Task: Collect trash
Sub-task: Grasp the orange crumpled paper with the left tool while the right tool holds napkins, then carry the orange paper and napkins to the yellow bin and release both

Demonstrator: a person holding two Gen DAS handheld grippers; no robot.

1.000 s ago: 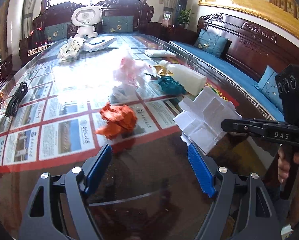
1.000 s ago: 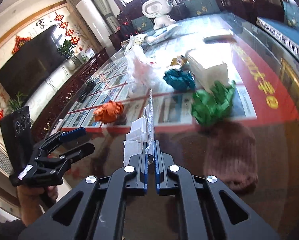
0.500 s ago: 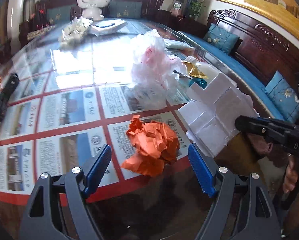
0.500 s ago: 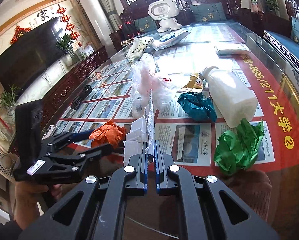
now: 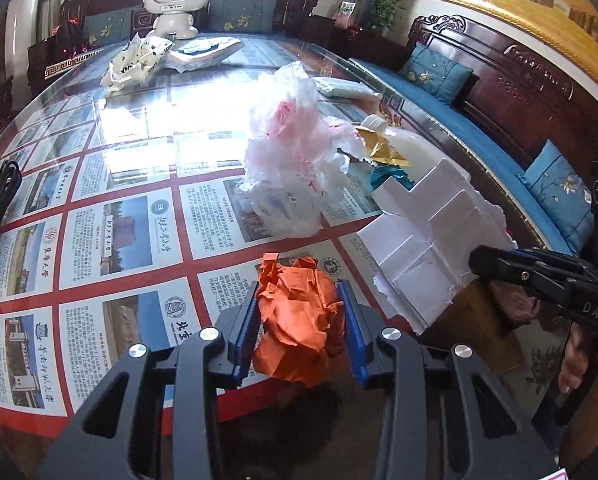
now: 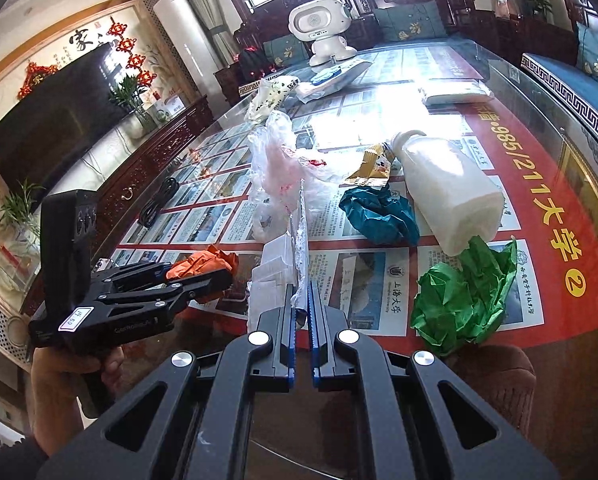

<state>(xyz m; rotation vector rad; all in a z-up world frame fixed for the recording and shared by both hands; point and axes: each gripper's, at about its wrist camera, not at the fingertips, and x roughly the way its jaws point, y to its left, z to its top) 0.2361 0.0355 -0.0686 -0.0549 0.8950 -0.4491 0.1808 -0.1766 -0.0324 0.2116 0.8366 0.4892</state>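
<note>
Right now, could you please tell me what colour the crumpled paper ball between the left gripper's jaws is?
Orange: the crumpled paper ball shows best in the left wrist view.

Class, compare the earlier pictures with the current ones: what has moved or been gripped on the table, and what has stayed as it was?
The left tongs moved forward to the orange paper ball, which now sits between their blue pads as the jaws are closing on it. Unchanged: the right tongs stay shut on the white torn paper, and the plastic bag, bottle and green paper lie as before.
</note>
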